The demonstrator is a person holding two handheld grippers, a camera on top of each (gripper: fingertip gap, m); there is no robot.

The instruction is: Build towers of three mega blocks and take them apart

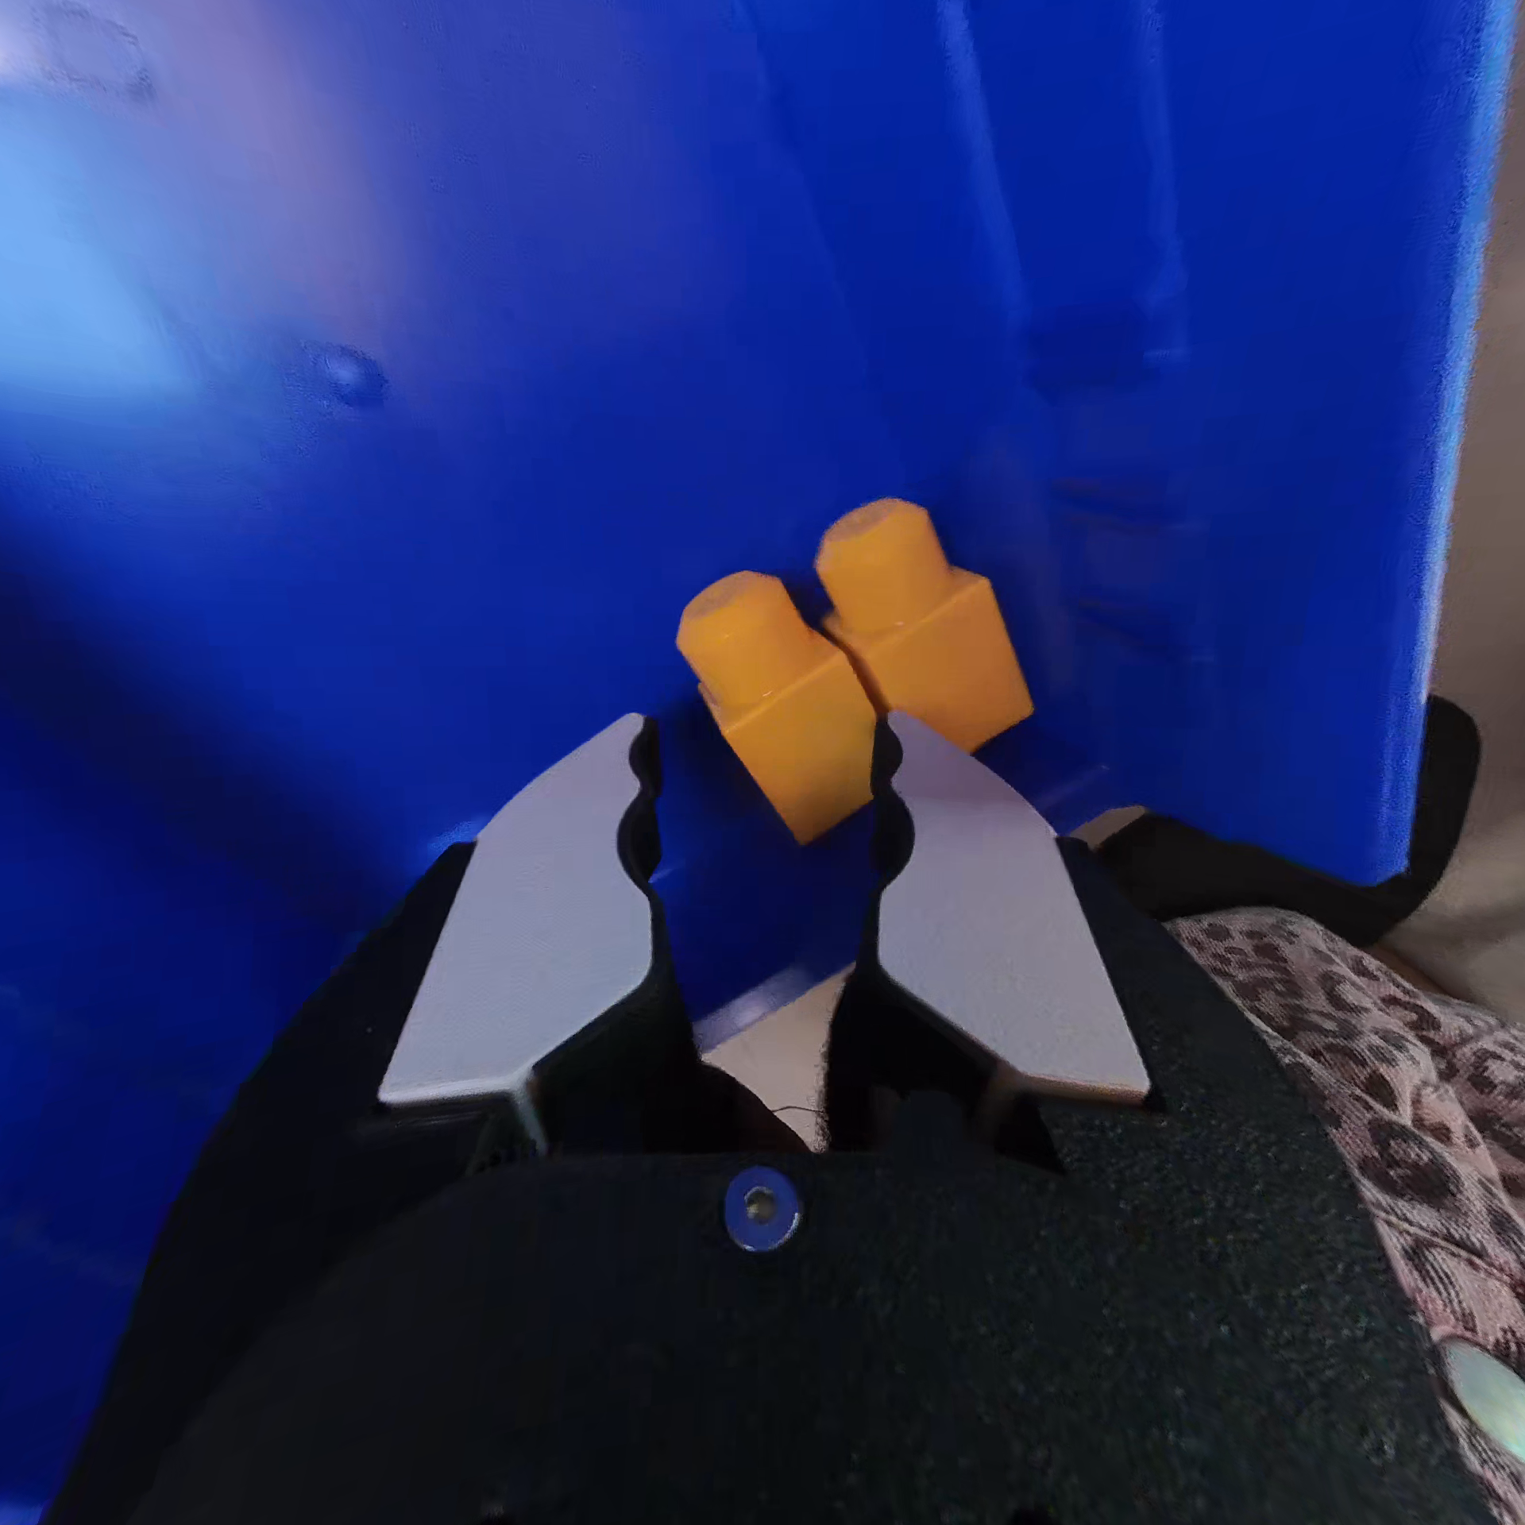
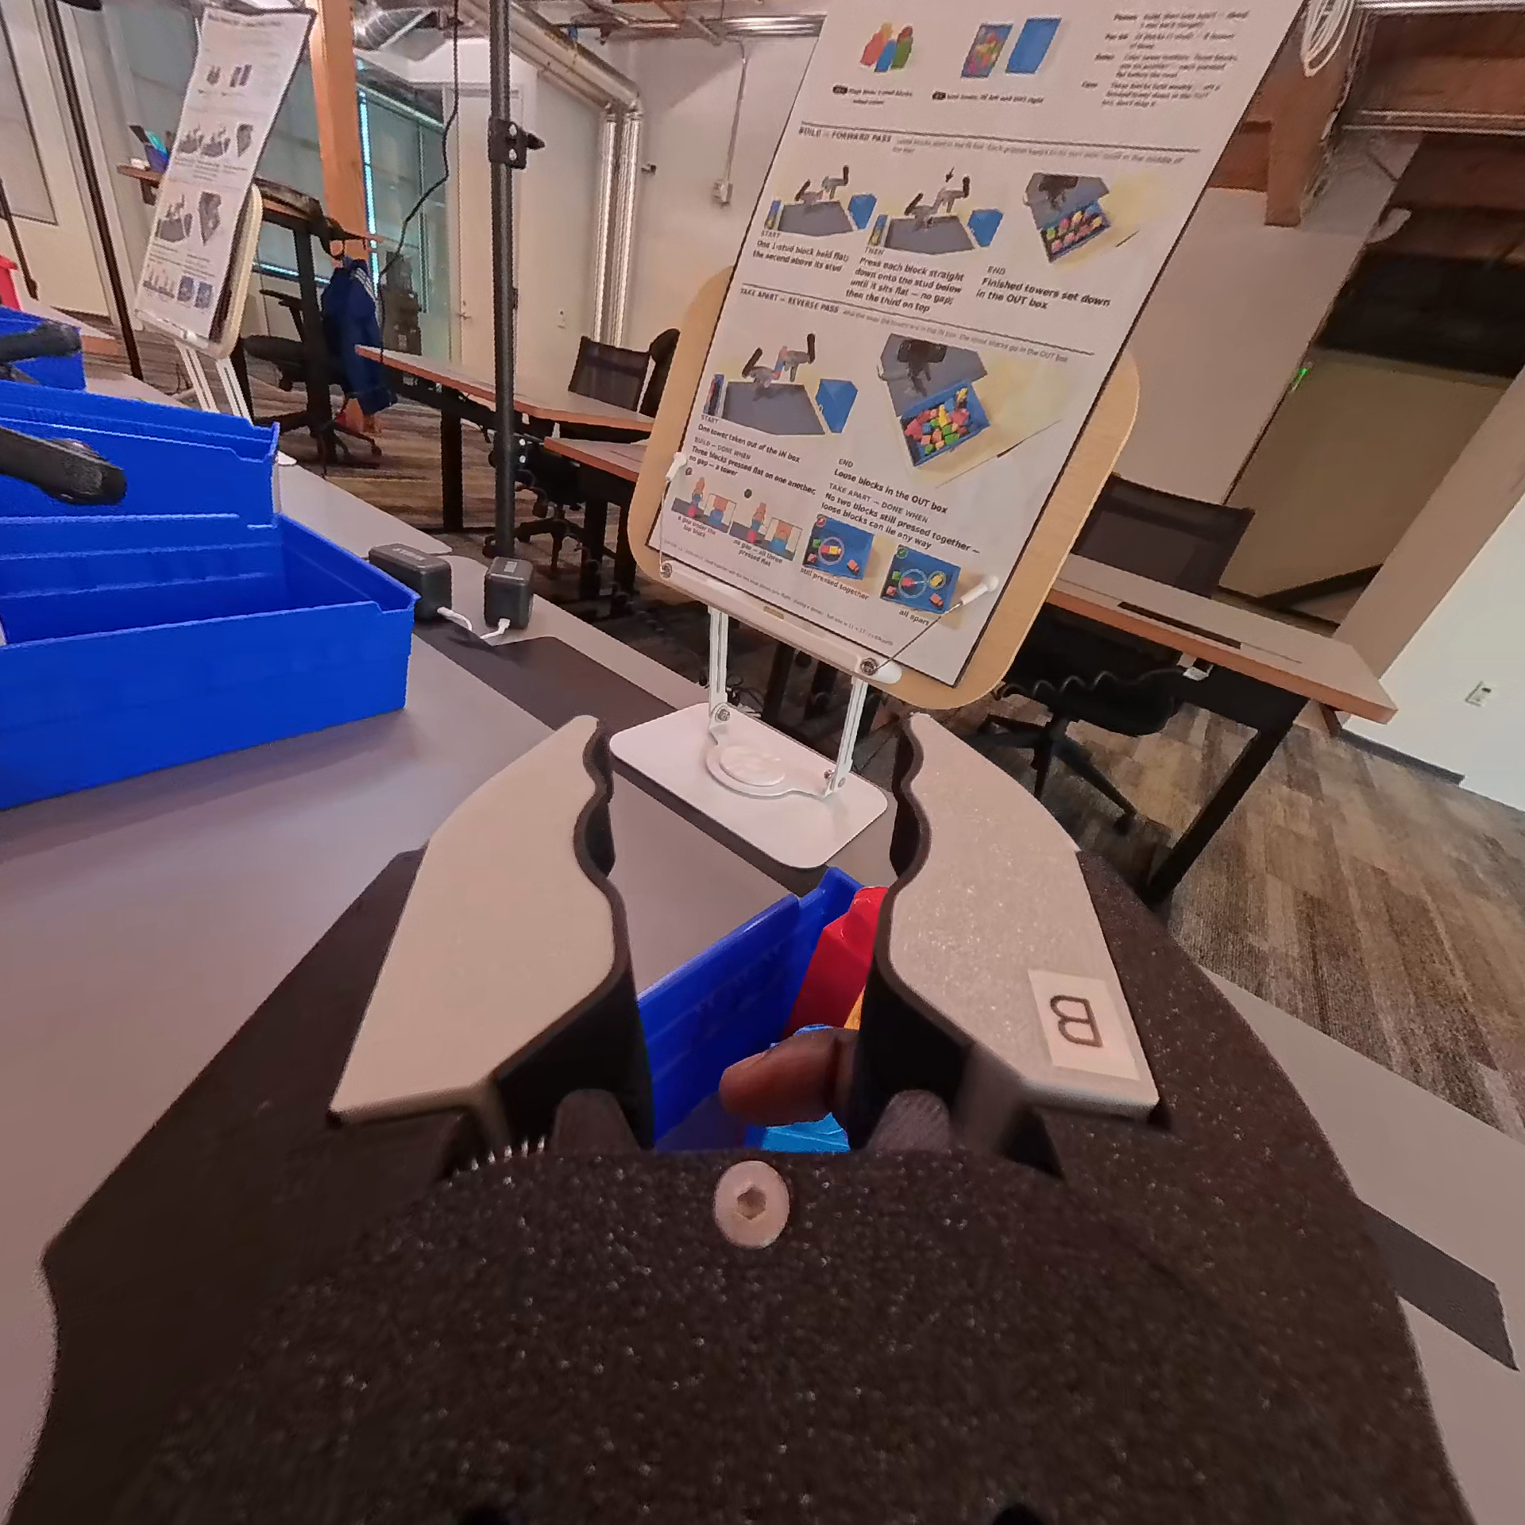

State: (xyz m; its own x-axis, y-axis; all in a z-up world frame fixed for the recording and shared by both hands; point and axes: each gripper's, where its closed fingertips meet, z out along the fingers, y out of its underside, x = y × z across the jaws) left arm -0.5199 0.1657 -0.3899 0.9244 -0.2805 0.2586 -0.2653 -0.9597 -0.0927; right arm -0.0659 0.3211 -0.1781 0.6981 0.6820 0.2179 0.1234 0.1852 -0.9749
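Observation:
Two orange one-stud blocks lie side by side on the blue bin floor (image 1: 413, 578) in the left wrist view, studs pointing away. My left gripper (image 1: 767, 726) is open. Its fingertips reach around the base of the nearer orange block (image 1: 784, 701). The right fingertip (image 1: 916, 767) looks to touch that block and the left fingertip stands apart from it. The second orange block (image 1: 924, 627) sits just beyond to the right. My right gripper (image 2: 753, 730) is open and empty, held above a blue bin (image 2: 726, 990) that holds a red block (image 2: 842, 949) and a blue block (image 2: 804, 1135).
An instruction board (image 2: 908, 330) on a white stand (image 2: 743, 767) is at the table's far edge. Empty blue bins (image 2: 190, 644) sit at the left, with a dark gripper part (image 2: 66, 474) over them. A leopard-print sleeve (image 1: 1362, 1114) is at the right. A fingertip (image 2: 776, 1081) shows under my right gripper.

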